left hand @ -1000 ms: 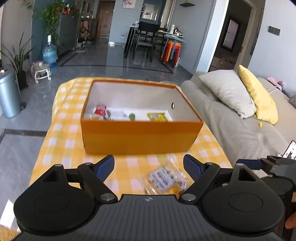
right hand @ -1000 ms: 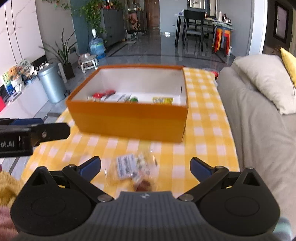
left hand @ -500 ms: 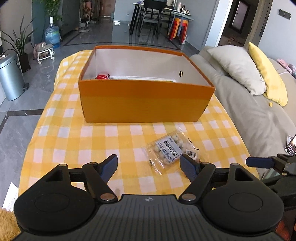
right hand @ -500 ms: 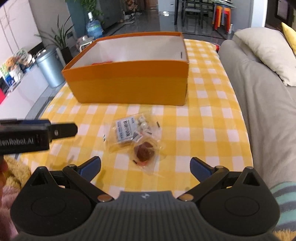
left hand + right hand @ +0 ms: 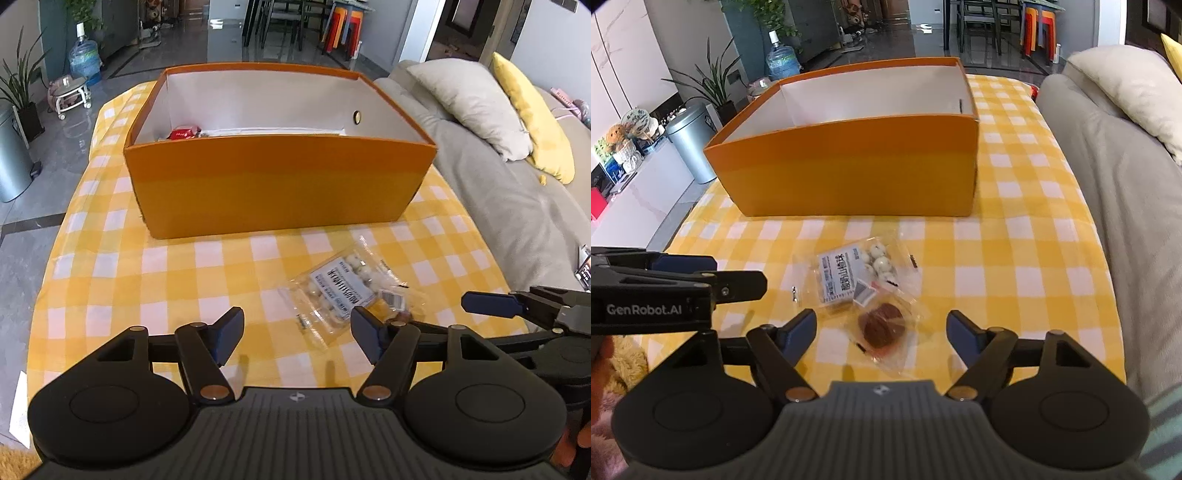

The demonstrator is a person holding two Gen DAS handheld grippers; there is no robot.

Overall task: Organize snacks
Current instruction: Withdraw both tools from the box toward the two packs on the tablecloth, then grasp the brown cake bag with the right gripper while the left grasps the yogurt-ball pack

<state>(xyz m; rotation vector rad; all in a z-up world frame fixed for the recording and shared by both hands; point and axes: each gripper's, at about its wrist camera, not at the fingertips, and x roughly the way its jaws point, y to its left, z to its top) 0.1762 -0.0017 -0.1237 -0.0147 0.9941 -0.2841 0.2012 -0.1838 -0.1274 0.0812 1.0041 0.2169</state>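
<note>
The counter (image 5: 110, 280) in its yellow check cloth fills both views, with the grey sofa (image 5: 517, 192) along its right side. At the far end sits the orange box (image 5: 280, 184), open on top, a red packet (image 5: 183, 132) showing in its far left corner. On the near side of the box, two clear snack bags lie touching on the cloth: the white-ball bag (image 5: 857, 275) farther off, the brown-snack bag (image 5: 884, 326) nearer. The left tongs (image 5: 297, 338) hover low, jaws closing, only bare cloth between them, the white-ball bag just to their right. The right tongs (image 5: 881, 336) are closing too, the brown-snack bag between the pads, not yet pinched.
</note>
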